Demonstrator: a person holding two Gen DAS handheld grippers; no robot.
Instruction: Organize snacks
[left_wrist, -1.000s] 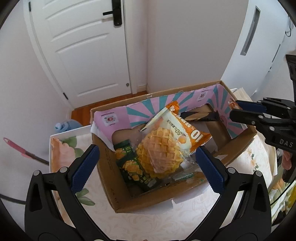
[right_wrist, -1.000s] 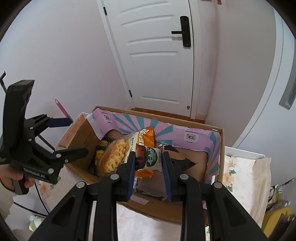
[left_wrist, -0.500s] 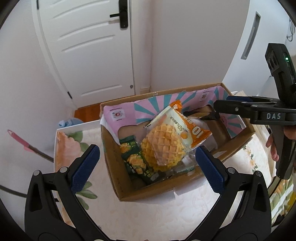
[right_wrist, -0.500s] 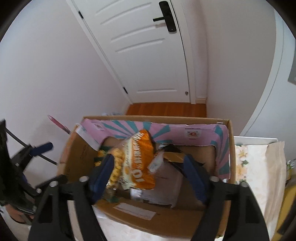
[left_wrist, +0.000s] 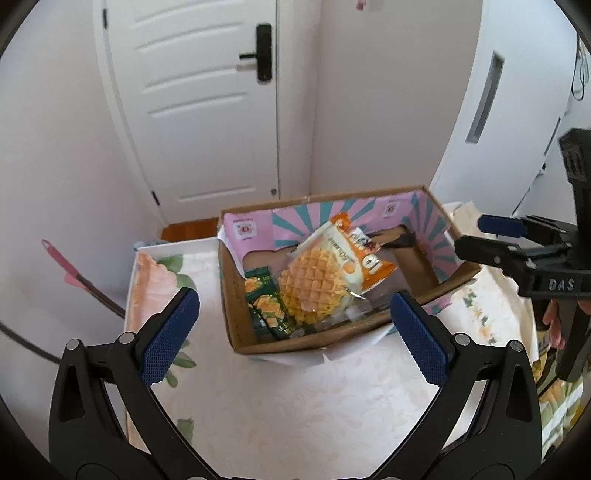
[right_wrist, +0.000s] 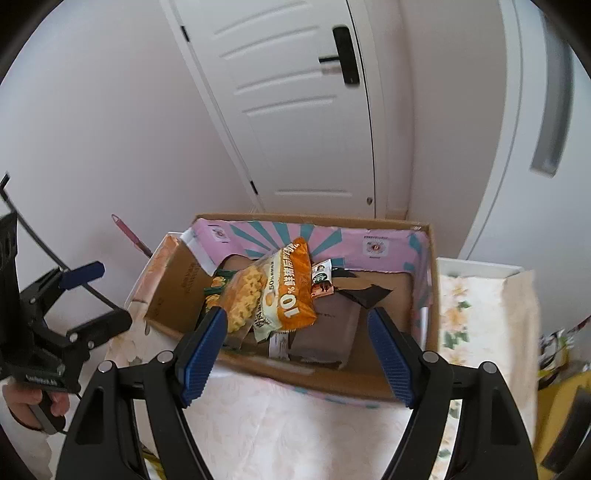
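Observation:
A cardboard box (left_wrist: 231, 295) with a pink and teal lining stands on the flowered tablecloth. Inside it lie an orange and white waffle snack bag (left_wrist: 317, 280), a green packet (left_wrist: 264, 302) and a small brown packet (right_wrist: 321, 282). A grey-brown pouch (right_wrist: 328, 325) lies on the box floor. My left gripper (left_wrist: 293, 299) is open, above and in front of the box's near wall, holding nothing. My right gripper (right_wrist: 297, 314) is open too, over the box's (right_wrist: 295, 373) near wall, with nothing between its fingers. In the left wrist view the right gripper (left_wrist: 476, 236) hangs over the box's right end.
A white door (left_wrist: 207, 110) and white walls stand behind the table. A pink-handled tool (left_wrist: 74, 273) leans at the left wall. The flowered tablecloth (left_wrist: 295, 406) spreads in front of the box. A hand (right_wrist: 26, 402) holds the left gripper's handle. Colourful packets (left_wrist: 554, 402) lie at the right edge.
The right gripper was shut on the small brown packet over the box; it has opened, left the packet inside and drawn back. The left gripper has pulled back and up from the box.

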